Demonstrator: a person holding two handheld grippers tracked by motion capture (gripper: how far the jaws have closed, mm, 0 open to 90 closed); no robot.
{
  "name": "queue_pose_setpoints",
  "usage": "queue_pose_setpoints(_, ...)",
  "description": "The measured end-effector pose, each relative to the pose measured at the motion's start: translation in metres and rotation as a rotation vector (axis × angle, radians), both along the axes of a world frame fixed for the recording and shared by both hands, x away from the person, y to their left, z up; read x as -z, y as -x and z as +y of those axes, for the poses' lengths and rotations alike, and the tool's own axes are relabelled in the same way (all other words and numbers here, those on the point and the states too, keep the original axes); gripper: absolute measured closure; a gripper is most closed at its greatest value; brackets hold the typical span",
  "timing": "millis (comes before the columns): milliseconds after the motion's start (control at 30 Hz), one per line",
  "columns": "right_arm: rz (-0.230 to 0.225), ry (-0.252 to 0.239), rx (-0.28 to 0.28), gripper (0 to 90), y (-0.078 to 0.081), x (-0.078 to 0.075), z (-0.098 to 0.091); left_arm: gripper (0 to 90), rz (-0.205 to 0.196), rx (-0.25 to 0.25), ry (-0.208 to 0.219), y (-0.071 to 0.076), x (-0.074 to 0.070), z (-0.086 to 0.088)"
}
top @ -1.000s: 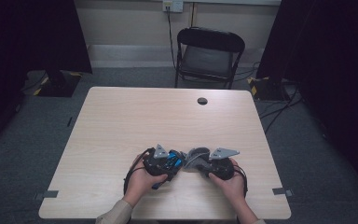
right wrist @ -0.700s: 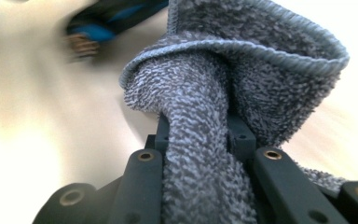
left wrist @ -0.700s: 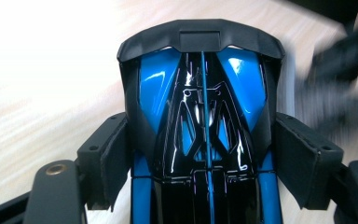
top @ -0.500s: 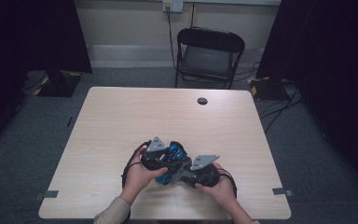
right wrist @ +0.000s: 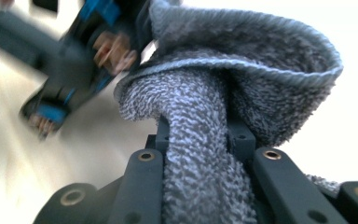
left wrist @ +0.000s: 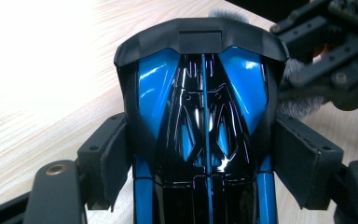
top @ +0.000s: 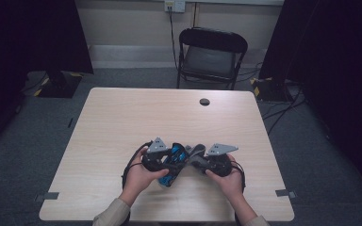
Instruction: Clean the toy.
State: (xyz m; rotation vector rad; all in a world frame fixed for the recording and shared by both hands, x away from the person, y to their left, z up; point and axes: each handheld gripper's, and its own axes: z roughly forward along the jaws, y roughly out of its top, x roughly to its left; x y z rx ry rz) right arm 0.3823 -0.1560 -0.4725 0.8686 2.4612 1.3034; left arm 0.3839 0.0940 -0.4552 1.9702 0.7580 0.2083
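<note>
In the left gripper view, the glossy blue-and-black plastic toy car (left wrist: 203, 126) runs off the frame at 6 o'clock, so its lower end cannot be seen. In the right gripper view, the grey terry cloth (right wrist: 214, 121) covers the tips of the right tongs (right wrist: 196, 133), and the car at 10 o'clock is motion-blurred. From the high view, the small dark round thing (top: 204, 101) on the surface (top: 122, 122) at 12 o'clock is too small to identify.

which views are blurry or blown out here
Right gripper view: the blue toy car and table at left are smeared by motion blur, the grey cloth sharp, the background blown white. Left gripper view: glare washes out the table top left. High view: evenly lit, sharp.
</note>
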Motion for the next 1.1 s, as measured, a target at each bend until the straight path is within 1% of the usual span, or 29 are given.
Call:
queue_pose_setpoints(33,0.003,0.022,-0.026,72.6,0.003,0.002,0.002,25.3,-0.003,-0.001,0.002,0.000,0.000,0.000)
queue_pose_setpoints(67,0.008,0.063,-0.090,72.6,0.009,0.007,0.009,25.3,-0.001,-0.004,0.006,-0.001,0.000,0.001)
queue_pose_setpoints(100,0.008,0.063,-0.090,72.6,0.009,0.007,0.009,25.3,-0.001,-0.004,0.006,-0.001,0.000,0.001)
queue_pose_setpoints(133,0.002,0.095,-0.136,72.5,0.015,0.010,0.017,25.3,0.001,-0.004,0.004,-0.001,0.000,0.000)
queue_pose_setpoints(167,0.002,0.095,-0.136,72.5,0.015,0.010,0.017,25.3,0.004,-0.002,0.001,-0.001,0.000,0.000)
queue_pose_setpoints(200,0.006,0.068,-0.144,72.4,0.016,0.010,0.020,25.3,0.006,0.006,-0.004,-0.001,0.001,-0.001)
queue_pose_setpoints(233,0.004,0.060,-0.127,72.4,0.015,0.009,0.020,25.3,0.009,0.012,-0.011,0.000,0.001,-0.002)
queue_pose_setpoints(267,0.004,0.060,-0.127,72.4,0.015,0.009,0.020,25.3,0.008,0.015,-0.012,0.000,0.002,-0.003)
queue_pose_setpoints(300,0.006,0.044,-0.111,72.4,0.013,0.008,0.018,25.3,0.012,0.016,-0.009,0.000,0.002,-0.003)
queue_pose_setpoints(367,0.016,-0.004,-0.068,72.4,0.007,0.006,0.012,25.3,0.013,0.017,-0.009,0.000,0.002,-0.003)
queue_pose_setpoints(433,0.015,-0.027,-0.050,72.4,0.004,0.004,0.007,25.3,0.014,0.022,-0.009,0.000,0.002,-0.003)
queue_pose_setpoints(567,0.000,-0.017,-0.031,72.5,0.002,-0.001,0.003,25.3,0.015,0.027,-0.021,0.000,0.003,-0.005)
queue_pose_setpoints(667,-0.006,-0.022,-0.007,72.4,0.000,-0.002,0.000,25.3,0.015,0.031,-0.023,0.000,0.004,-0.006)
queue_pose_setpoints(700,-0.008,-0.032,0.005,72.5,-0.001,-0.002,-0.001,25.3,0.015,0.031,-0.022,0.000,0.004,-0.006)
queue_pose_setpoints(733,-0.006,-0.044,0.021,72.4,-0.002,-0.003,-0.003,25.3,0.022,0.032,-0.033,-0.001,0.005,-0.006)
queue_pose_setpoints(800,-0.004,-0.052,0.028,72.5,-0.003,-0.003,-0.005,25.3,0.022,0.033,-0.034,-0.002,0.005,-0.006)
queue_pose_setpoints(833,0.003,-0.064,0.047,72.4,-0.005,-0.002,-0.009,25.3,0.023,0.032,-0.035,-0.002,0.005,-0.007)
queue_pose_setpoints(867,-0.001,-0.065,0.056,72.4,-0.006,-0.002,-0.010,25.3,0.023,0.034,-0.041,-0.002,0.006,-0.007)
queue_pose_setpoints(933,-0.002,-0.070,0.063,72.4,-0.006,-0.002,-0.012,25.3,0.027,0.033,-0.053,-0.003,0.007,-0.007)
queue_pose_setpoints(967,0.006,-0.079,0.066,72.4,-0.007,-0.002,-0.015,25.3,0.027,0.034,-0.052,-0.004,0.008,-0.007)
queue_pose_setpoints(1067,0.005,-0.076,0.064,72.4,-0.007,-0.003,-0.018,25.3,0.028,0.038,-0.057,-0.004,0.009,-0.009)
queue_pose_setpoints(1100,0.003,-0.068,0.065,72.4,-0.007,-0.003,-0.019,25.3,0.027,0.042,-0.068,-0.004,0.009,-0.010)
